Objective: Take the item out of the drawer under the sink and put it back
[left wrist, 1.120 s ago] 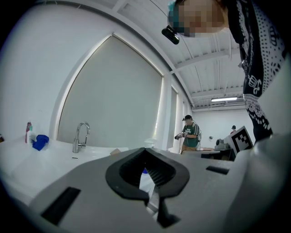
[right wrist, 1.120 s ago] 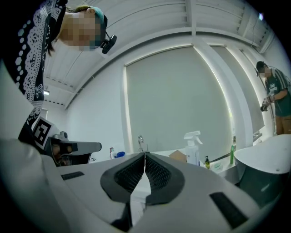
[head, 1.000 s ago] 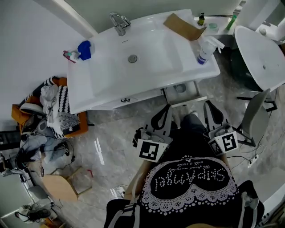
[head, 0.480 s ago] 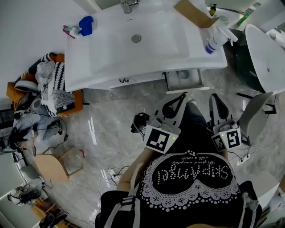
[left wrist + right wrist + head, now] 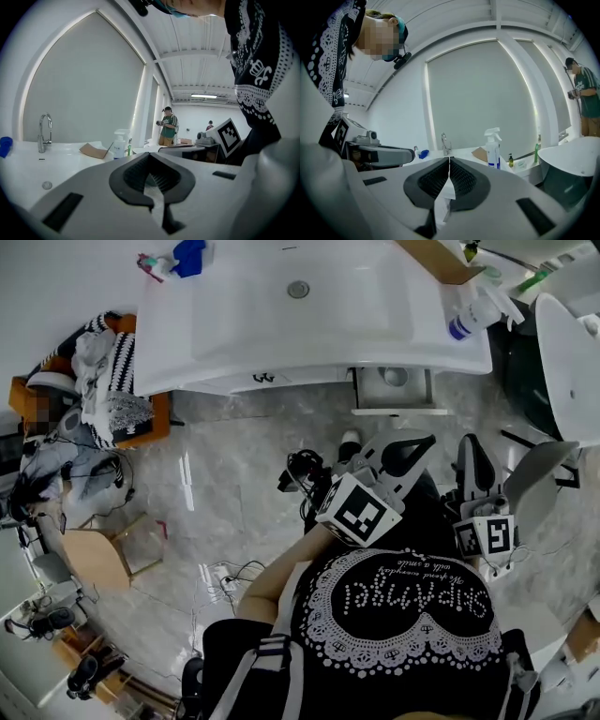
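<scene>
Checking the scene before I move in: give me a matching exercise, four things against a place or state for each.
Things:
1. drawer
2. spray bottle
3. blue item
4. right gripper

Place or state:
A. shut, nothing between its jaws
B. right end of the sink top, in the head view
C. pulled open under the sink
D. far left corner of the sink top, in the head view

Pairs: 1-C, 2-B, 3-D, 4-A
</scene>
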### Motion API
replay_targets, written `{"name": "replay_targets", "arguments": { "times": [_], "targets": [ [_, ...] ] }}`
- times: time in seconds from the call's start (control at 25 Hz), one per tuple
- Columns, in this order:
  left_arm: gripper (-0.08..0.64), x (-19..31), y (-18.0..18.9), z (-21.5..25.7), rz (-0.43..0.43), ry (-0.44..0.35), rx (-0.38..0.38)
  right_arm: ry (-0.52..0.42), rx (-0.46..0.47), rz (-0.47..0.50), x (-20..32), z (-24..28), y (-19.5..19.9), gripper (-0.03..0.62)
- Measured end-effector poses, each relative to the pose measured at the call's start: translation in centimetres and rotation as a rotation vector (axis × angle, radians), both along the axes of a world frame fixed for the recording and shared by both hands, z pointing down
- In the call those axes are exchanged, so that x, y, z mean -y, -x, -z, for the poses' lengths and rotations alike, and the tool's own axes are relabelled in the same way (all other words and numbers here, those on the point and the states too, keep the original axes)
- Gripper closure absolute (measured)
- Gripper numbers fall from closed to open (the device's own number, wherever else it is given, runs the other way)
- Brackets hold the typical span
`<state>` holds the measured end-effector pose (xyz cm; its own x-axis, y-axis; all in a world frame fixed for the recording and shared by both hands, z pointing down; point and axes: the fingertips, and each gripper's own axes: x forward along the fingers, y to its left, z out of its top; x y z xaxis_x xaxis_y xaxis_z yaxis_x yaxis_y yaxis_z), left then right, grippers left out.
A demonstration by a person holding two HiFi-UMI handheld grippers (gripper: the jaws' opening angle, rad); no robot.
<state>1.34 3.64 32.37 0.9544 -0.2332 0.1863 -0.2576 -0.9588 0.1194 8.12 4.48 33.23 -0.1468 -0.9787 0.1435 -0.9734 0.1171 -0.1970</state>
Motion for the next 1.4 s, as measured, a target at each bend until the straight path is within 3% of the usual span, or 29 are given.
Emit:
{"name": "replay_targets", "arguments": {
  "times": [0.32, 0.56, 0.64, 0.72, 0.8, 0.92, 1.0, 1.16, 1.4],
  "targets": [
    [0.555, 0.2, 0.4, -0.3, -0.007, 0.029, 0.012, -0.025, 0.051, 0.003, 0.6, 0.8, 0.8, 0.574],
    [0.555, 2.2, 3.1, 0.6, 0.1, -0.02, -0.014, -0.026, -0.011, 0.077, 1.3, 0.6, 2.4, 0.574],
    [0.555, 3.3, 4.0, 1.1, 0.166, -0.018, -0.064, -0.016, -0.072, 0.122, 1.8, 0.3, 3.0, 0.574],
    [0.555, 4.4, 5.1, 1.3, 0.262, 0.065, -0.132, 0.005, -0.179, 0.175, 2.2, -0.4, 3.6, 0.574],
    [0.555, 5.3, 6.2, 1.1, 0.335, 0.132, -0.166, 0.035, -0.331, 0.252, 2.6, -1.7, 4.1, 0.574],
    [0.555, 6.0, 6.7, 0.9, 0.38, 0.146, -0.165, 0.15, -0.583, 0.393, 3.0, -4.4, 4.3, 0.574],
    [0.555, 6.2, 6.5, 1.0, 0.394, 0.144, -0.16, 0.186, -0.618, 0.426, 3.7, -5.5, 4.0, 0.574],
    [0.555, 6.8, 6.2, 1.2, 0.441, 0.143, -0.157, 0.214, -0.599, 0.463, 6.0, -8.0, 2.7, 0.572],
    [0.555, 7.1, 7.3, 1.2, 0.535, 0.15, -0.136, 0.329, -0.736, 0.622, 7.1, -14.4, 1.7, 0.569]
  ]
}}
